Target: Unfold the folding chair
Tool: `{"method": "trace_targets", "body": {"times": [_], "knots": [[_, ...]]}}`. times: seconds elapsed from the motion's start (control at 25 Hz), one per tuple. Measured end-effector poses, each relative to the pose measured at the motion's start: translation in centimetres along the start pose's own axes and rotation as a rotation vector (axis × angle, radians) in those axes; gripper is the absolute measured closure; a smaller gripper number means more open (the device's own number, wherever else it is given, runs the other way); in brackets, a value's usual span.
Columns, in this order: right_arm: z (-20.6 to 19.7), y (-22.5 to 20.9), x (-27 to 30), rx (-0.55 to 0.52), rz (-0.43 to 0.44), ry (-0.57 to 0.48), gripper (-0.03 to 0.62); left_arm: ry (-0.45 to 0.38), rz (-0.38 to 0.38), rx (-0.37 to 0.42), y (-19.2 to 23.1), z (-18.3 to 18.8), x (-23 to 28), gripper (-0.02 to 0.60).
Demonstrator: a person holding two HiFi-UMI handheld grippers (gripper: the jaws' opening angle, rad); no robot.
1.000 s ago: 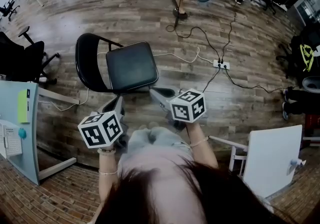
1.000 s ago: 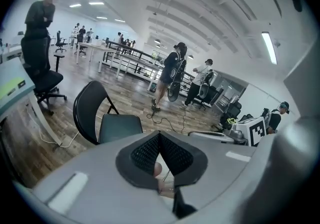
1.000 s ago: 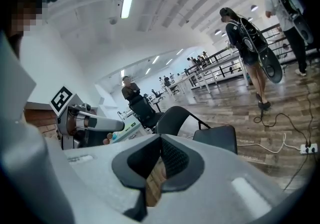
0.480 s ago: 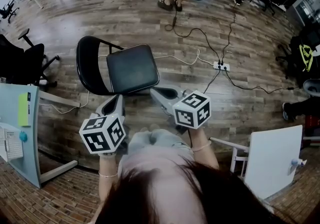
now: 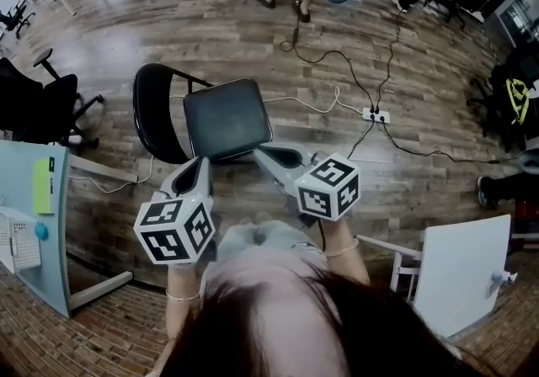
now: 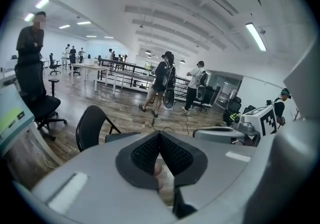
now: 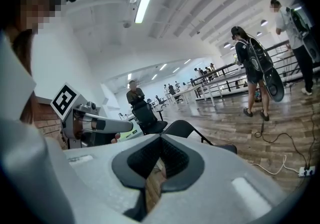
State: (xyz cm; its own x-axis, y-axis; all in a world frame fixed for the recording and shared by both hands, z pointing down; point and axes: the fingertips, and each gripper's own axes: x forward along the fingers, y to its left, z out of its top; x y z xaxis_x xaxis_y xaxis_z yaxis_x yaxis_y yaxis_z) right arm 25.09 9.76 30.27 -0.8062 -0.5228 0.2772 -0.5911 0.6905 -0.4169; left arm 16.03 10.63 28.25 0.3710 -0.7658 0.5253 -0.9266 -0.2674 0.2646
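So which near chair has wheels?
The office chair at the left, on a star base; the folding chair in the middle shows only thin tubes.

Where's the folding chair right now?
Head view: the folding chair stands on the floor, left of centre, just beyond the left gripper and right gripper.

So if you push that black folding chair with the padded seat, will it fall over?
Probably not from a gentle push: the black folding chair stands open, so it would likely slide on the smooth wooden floor. A shove high on its curved backrest might tip it. Its thin frame looks light.
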Motion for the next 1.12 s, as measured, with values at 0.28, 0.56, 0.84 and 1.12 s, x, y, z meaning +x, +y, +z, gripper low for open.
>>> {"method": "trace_targets", "body": {"times": [0.28, 0.56, 0.84, 1.12], "knots": [[1.4, 0.4, 0.3, -0.029, 0.006, -0.021, 0.599, -0.027, 0.001, 0.015, 0.3, 1.2, -0.1, 0.584], [3.0, 1.0, 0.6, -0.072, 0.010, -0.043, 0.599, -0.048, 0.004, 0.044, 0.7, 2.3, -0.1, 0.584], [3.8, 0.9, 0.5, -0.102, -0.011, -0.070, 0.599, -0.044, -0.005, 0.041, 0.7, 2.5, 0.2, 0.584], [4.2, 1.2, 1.2, -0.151, -0.016, -0.056, 0.599, -0.044, -0.007, 0.039, 1.3, 2.8, 0.3, 0.584]]}}
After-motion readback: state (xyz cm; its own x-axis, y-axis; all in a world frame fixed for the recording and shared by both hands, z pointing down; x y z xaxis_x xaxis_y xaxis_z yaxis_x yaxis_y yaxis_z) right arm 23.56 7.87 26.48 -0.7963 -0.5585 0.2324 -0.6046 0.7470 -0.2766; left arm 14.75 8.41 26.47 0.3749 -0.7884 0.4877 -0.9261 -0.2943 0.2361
